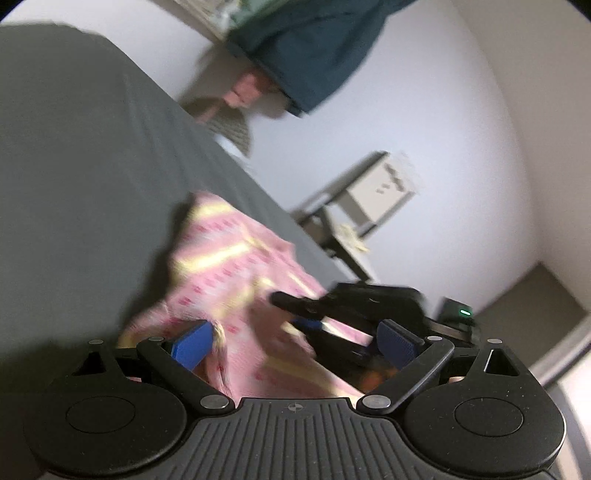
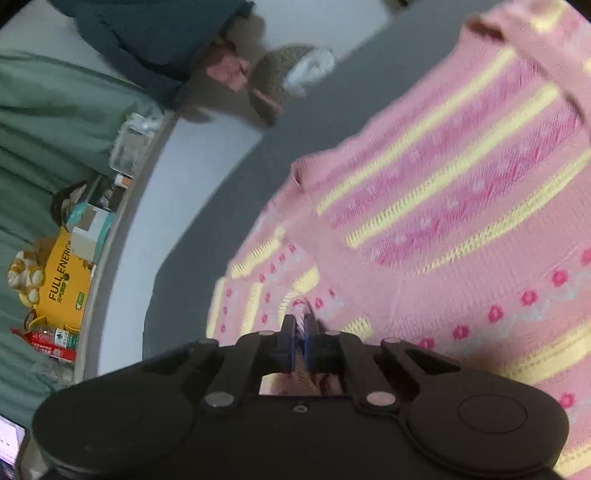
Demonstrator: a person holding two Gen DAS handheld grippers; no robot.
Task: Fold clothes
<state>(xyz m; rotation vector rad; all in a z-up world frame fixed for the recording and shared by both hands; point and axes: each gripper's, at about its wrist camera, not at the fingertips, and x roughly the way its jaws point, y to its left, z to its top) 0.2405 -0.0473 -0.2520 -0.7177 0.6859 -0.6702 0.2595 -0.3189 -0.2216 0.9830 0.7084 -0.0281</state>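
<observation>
A pink knitted sweater (image 2: 443,184) with yellow stripes and small pink flowers lies spread on a grey cover (image 2: 229,192). My right gripper (image 2: 301,332) is shut on a raised fold of the sweater near its edge, and cloth shows between the blue pads. In the left wrist view the sweater (image 1: 229,266) is blurred and bunched over the grey cover (image 1: 92,184). My left gripper (image 1: 295,343) stands open, its blue pads (image 1: 194,345) far apart with sweater cloth lying loose between them. The right gripper (image 1: 291,312) reaches in from the right, just ahead of the left one.
A dark teal garment (image 2: 147,29) and a grey-brown knitted piece (image 2: 273,81) lie at the far end. A green cloth (image 2: 44,122), a clear container (image 2: 129,147) and a yellow box (image 2: 66,273) crowd the left. A white box on a dark stand (image 1: 373,192) is beyond the cover's edge.
</observation>
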